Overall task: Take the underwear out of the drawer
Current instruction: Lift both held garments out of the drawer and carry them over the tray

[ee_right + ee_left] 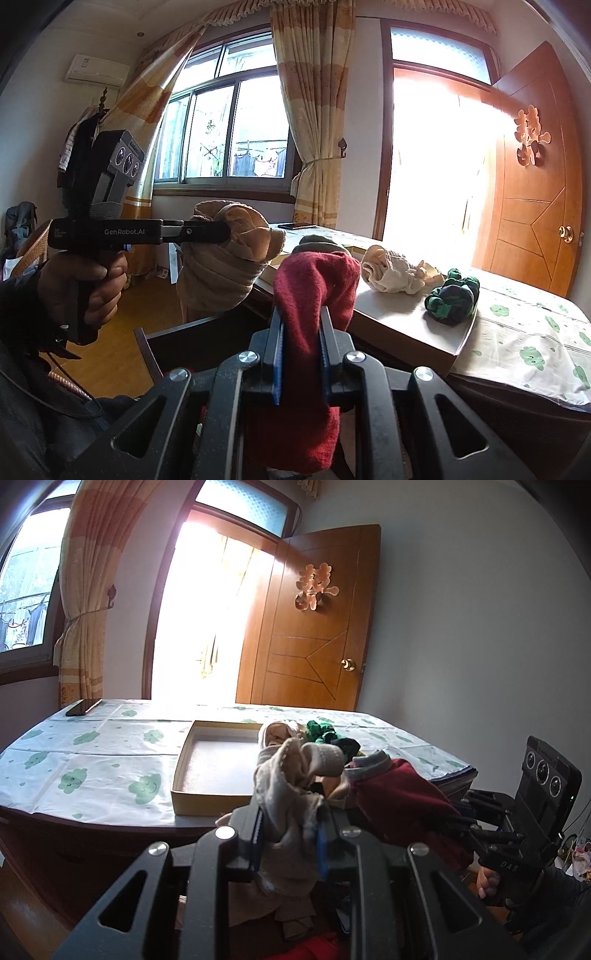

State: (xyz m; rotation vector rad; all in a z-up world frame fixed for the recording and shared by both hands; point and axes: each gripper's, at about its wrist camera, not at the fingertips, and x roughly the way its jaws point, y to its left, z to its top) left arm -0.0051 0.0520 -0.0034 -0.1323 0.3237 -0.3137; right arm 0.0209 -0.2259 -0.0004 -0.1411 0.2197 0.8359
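My left gripper (290,830) is shut on a beige-grey piece of underwear (291,775), which bunches above the fingers and hangs below them. In the right wrist view that same beige bundle (229,258) sits in the left gripper (221,232), held up at the left by a hand. A dark red garment (314,280) is pinched in my shut right gripper (302,332) and droops under the jaws. From the left wrist the red garment (399,805) shows just right of the beige one. Both hang over the open drawer (173,328), in front of the table edge.
The table (92,760) has a cloud-print cloth. On it lie an open shallow cardboard box (218,760), a cream garment (391,273), a green and dark bundle (452,295) and a phone (83,707) at the far left. More clothes (295,923) lie in the drawer below.
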